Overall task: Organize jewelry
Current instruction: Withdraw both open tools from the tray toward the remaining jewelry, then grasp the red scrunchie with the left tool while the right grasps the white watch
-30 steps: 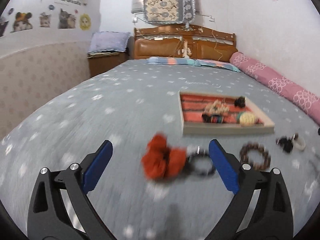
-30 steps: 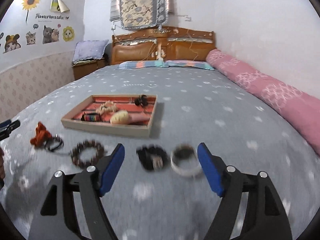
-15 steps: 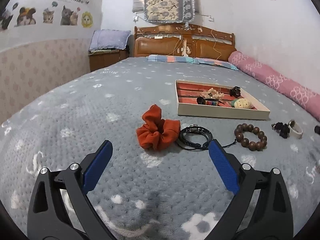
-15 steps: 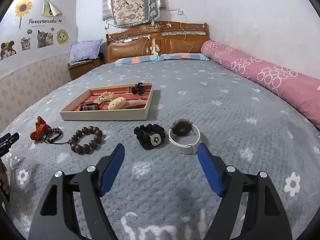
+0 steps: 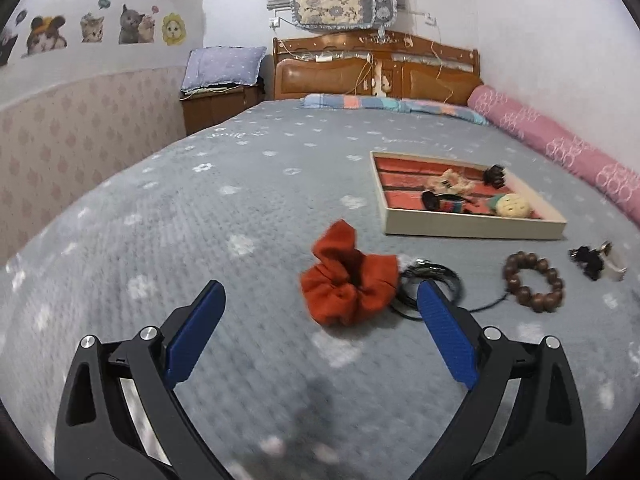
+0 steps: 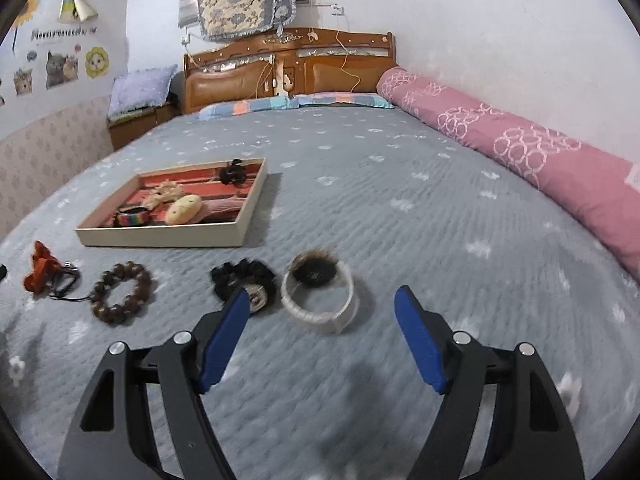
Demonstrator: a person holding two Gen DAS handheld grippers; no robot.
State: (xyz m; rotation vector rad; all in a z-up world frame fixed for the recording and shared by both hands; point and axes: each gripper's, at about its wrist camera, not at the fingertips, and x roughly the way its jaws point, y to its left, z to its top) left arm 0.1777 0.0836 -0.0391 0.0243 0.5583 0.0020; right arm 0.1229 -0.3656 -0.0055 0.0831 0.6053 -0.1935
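Observation:
A wooden tray (image 5: 472, 229) (image 6: 160, 236) with a red lining lies on the grey bedspread and holds several small accessories. In front of it lie an orange scrunchie (image 5: 348, 276) (image 6: 38, 266), a black cord bracelet (image 5: 434, 280) (image 6: 64, 282), a brown bead bracelet (image 5: 534, 286) (image 6: 120, 292), a black scrunchie (image 6: 242, 280) (image 5: 586, 262) and a white band with a dark fur pompom (image 6: 318, 294). My left gripper (image 5: 318, 320) is open and empty, just short of the orange scrunchie. My right gripper (image 6: 322, 336) is open and empty, just short of the white band.
A long pink bolster (image 6: 520, 152) lies along the right wall. Striped pillows (image 5: 392, 104) and a wooden headboard (image 5: 376, 68) are at the far end. A wooden nightstand (image 5: 216, 104) with a lilac pillow stands at the far left.
Both grippers have moved closer to the items and stayed open. The left view shifted left, so the scrunchie now sits right of centre. The right gripper now centres on the white band.

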